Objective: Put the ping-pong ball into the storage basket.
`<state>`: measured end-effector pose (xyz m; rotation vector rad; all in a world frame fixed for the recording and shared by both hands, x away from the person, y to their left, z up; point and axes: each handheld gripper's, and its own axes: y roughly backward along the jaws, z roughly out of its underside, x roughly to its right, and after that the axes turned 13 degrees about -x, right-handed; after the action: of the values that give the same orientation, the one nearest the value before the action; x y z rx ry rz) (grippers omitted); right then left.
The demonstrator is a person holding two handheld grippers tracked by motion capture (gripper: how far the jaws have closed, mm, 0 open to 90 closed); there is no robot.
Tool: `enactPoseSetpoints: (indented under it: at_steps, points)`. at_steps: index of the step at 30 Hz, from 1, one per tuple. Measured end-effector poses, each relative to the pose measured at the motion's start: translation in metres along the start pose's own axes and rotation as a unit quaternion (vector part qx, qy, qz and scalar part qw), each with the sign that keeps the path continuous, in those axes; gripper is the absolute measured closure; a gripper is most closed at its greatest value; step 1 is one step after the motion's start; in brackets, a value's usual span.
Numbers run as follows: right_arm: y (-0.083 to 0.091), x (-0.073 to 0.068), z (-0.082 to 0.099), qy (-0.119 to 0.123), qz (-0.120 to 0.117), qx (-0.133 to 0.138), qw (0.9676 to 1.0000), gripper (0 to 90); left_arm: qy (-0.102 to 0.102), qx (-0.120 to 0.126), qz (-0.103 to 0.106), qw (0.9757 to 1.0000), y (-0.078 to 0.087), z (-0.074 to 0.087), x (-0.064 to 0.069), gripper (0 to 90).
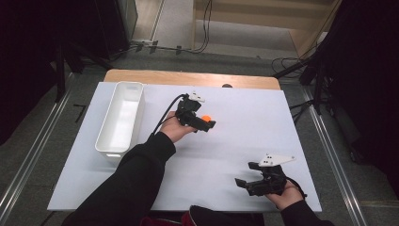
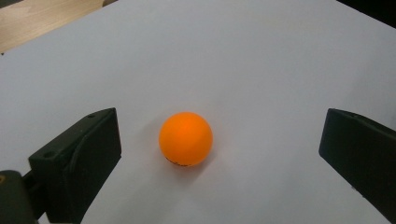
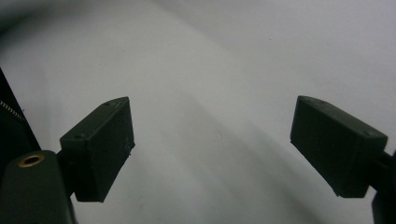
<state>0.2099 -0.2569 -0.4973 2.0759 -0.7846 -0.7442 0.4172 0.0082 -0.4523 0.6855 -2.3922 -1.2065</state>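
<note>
Covering most of the wooden counter point(image 1: 141, 75) is a white sheet point(image 1: 244, 136), and everything in play sits on it. Along the sheet's left side lies a long white bin point(image 1: 121, 117), open side up, well apart from both hands.

At the middle of the sheet, the person's left hand point(image 1: 173, 127), in a dark sleeve, holds the left claw point(image 1: 209, 123) low over the sheet, with its cable looping back toward the bin. Its jaws are spread wide. In the left gripper view the left claw point(image 2: 219, 158) has one black jaw on each side of a small orange ball point(image 2: 186, 138), with clear white sheet showing between the ball and either jaw, so nothing touches it. The ball rests on the sheet, a little nearer the jaw on the left of that view. From the high view the ball point(image 1: 206, 117) peeks out just beside the claw's tip, near the centre of the counter.

Near the front right corner of the sheet, the right hand point(image 1: 284, 195) holds the right claw point(image 1: 247, 176), also spread apart. The right gripper view shows the right claw point(image 3: 212, 149) with bare sheet between its jaws.
</note>
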Motion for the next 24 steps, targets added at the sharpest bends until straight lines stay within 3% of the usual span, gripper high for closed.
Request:
enactPoseSetpoints:
  at_steps: [3, 7, 9, 20, 24]
  points:
    - [0.000, 0.000, 0.000, 0.001, -0.001, 0.000, 1.0000, 12.2, -0.003, -0.003, -0.007, 1.0000, -0.003, -0.002, -0.001, 0.0]
    - [-0.001, -0.001, 0.000, 0.002, 0.001, 0.000, 1.0000, 12.2, 0.009, 0.003, -0.002, 1.0000, -0.007, -0.003, -0.004, 0.0]
    - [0.000, 0.000, 0.000, 0.002, 0.001, -0.001, 1.0000, 12.2, 0.014, -0.009, -0.008, 0.9998, -0.011, -0.003, -0.007, 0.0]
    - [-0.001, -0.001, 0.000, 0.003, 0.001, -0.001, 1.0000, 12.2, 0.004, -0.013, -0.024, 0.9996, -0.019, -0.013, -0.006, 0.0]
    - [-0.001, -0.001, 0.000, 0.003, -0.001, -0.002, 1.0000, 12.2, 0.007, -0.011, -0.019, 0.9997, -0.022, -0.014, -0.005, 0.0]
